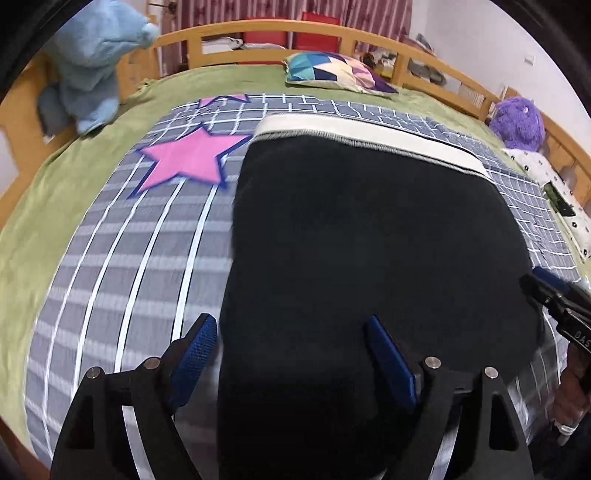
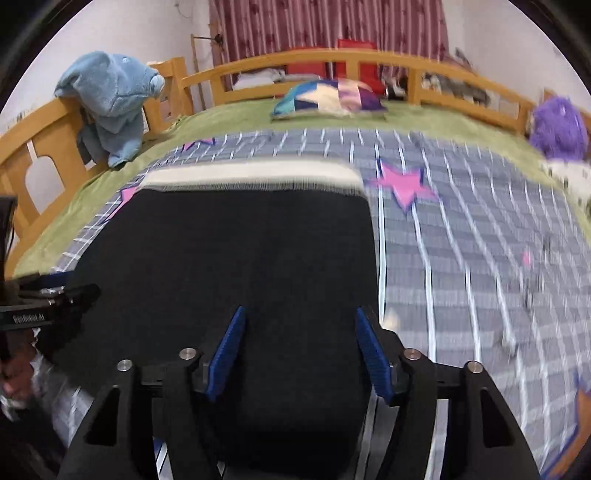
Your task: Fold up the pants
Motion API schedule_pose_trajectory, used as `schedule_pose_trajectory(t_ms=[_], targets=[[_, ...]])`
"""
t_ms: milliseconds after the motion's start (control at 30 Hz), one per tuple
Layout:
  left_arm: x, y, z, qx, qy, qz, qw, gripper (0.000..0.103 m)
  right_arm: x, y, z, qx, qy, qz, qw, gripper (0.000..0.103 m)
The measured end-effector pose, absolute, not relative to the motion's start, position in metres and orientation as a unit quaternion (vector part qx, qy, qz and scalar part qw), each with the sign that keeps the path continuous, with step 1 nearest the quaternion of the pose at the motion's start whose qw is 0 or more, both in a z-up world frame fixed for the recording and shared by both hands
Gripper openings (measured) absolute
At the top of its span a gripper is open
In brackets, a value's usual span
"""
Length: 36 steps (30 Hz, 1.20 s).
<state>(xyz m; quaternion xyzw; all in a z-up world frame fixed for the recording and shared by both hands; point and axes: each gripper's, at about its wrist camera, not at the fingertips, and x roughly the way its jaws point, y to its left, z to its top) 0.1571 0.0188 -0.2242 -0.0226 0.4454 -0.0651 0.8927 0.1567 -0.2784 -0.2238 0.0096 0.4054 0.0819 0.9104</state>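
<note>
Left wrist: both hand-held grippers (image 1: pixel 291 354) (image 2: pixel 299 350) agape over black pants (image 1: pixel 369 240) on checked bedspread (image 1: pixel 129 258).

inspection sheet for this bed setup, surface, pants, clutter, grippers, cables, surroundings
surface: bed with green sheet, grey checked cover with pink stars on top
job's things: black pants lying flat on the cover, white waistband at the far end
clutter: patchwork pillow, blue plush on the rail, purple plush at the far right
grippers: left gripper open over the pants' near left edge; right gripper open over their near right edge; neither holds cloth
cables: nothing seen
surroundings: wooden bed rail, red curtain, white wall
</note>
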Motion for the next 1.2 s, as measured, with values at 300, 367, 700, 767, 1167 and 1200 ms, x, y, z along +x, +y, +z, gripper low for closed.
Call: schedule_pose_trajectory(t_ms=[300, 367, 700, 767, 1167, 1200], targets=[[0.094, 0.033, -0.21, -0.045, 0.428, -0.069, 0.9, 0.085, 0.09, -0.285, -0.237, 0.038, 0.439, 0.056, 0.896, 0.063], [0.084, 0.028, -0.19, -0.04, 0.414, -0.072, 0.906, 0.085, 0.084, -0.283, -0.226, 0.044, 0.437, 0.049, 0.897, 0.063], [0.036, 0.015, -0.109, -0.052, 0.366, -0.053, 0.928, 0.085, 0.032, -0.264, -0.126, 0.048, 0.358, 0.014, 0.933, 0.064], [0.024, 0.012, -0.1, -0.051, 0.358, -0.053, 0.931, 0.085, 0.024, -0.263, -0.112, 0.043, 0.353, 0.016, 0.935, 0.064], [-0.011, 0.005, -0.078, -0.028, 0.339, -0.037, 0.94, 0.091, -0.016, -0.257, -0.097, 0.008, 0.343, -0.004, 0.939, 0.096], [-0.013, 0.004, -0.078, -0.026, 0.337, -0.037, 0.94, 0.091, -0.016, -0.258, -0.096, 0.008, 0.343, -0.003, 0.939, 0.097]])
